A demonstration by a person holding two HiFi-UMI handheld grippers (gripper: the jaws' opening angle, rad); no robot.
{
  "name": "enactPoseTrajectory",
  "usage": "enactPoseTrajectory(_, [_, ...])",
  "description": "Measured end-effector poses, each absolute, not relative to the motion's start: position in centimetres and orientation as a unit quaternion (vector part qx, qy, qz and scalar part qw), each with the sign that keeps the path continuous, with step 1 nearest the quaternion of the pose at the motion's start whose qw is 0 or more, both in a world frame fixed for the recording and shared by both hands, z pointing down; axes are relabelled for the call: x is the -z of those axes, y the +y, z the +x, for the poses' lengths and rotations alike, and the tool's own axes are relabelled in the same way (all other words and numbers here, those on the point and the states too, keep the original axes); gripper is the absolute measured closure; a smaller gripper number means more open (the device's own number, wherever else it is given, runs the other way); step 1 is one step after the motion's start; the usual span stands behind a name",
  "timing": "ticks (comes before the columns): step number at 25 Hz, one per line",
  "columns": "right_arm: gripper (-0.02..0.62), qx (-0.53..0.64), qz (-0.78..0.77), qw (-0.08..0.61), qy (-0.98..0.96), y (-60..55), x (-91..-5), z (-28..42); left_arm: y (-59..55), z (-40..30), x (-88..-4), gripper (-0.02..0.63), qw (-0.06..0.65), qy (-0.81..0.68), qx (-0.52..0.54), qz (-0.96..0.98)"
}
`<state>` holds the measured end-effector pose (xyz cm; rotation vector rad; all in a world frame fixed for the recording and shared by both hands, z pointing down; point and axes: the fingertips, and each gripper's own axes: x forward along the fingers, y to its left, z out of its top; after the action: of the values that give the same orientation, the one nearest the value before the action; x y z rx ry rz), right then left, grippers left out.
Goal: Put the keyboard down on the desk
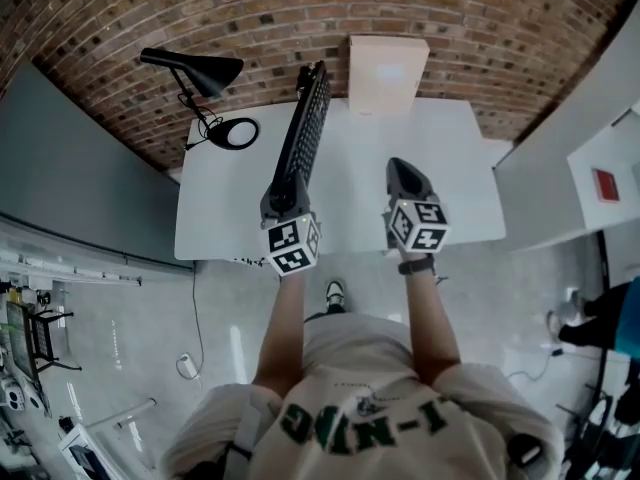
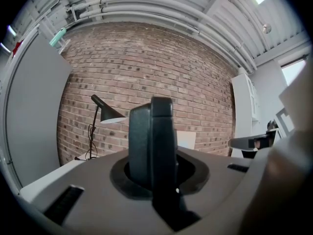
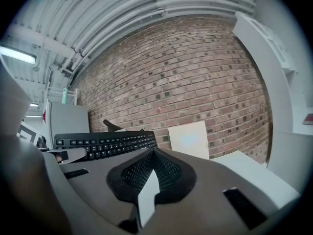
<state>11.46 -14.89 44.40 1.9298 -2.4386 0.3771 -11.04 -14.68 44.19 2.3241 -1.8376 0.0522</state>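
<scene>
A black keyboard (image 1: 305, 133) stands on its long edge over the left half of the white desk (image 1: 440, 148), with its far end toward the brick wall. My left gripper (image 1: 283, 196) is shut on its near end. In the left gripper view the keyboard (image 2: 151, 141) shows end-on between the jaws. In the head view I cannot tell whether its lower edge touches the desk. My right gripper (image 1: 405, 180) hovers over the desk to the right of the keyboard, shut and empty. Its own view shows the keyboard's keys (image 3: 105, 143) at the left.
A black desk lamp (image 1: 200, 73) with a round base stands at the desk's back left corner. A pale flat box (image 1: 388, 73) leans against the brick wall behind the desk. A white cabinet (image 1: 590, 168) flanks the desk's right side.
</scene>
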Motion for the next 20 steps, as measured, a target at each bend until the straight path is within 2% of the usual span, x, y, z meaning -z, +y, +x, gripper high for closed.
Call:
enactPoseTrajectory(9, [0.594, -0.117, 0.619, 0.017, -0.777, -17.8, -44.5, 10.1, -17.6, -11.4, -44.8, 0.535, 0.11, -0.596, -0.018, 0.796])
enactPoseTrajectory(20, [0.594, -0.172, 0.593, 0.008, -0.787, -20.9, -46.3, 12.0, -18.6, -11.0, -49.1, 0.535, 0.207, -0.57, -0.021, 0.795])
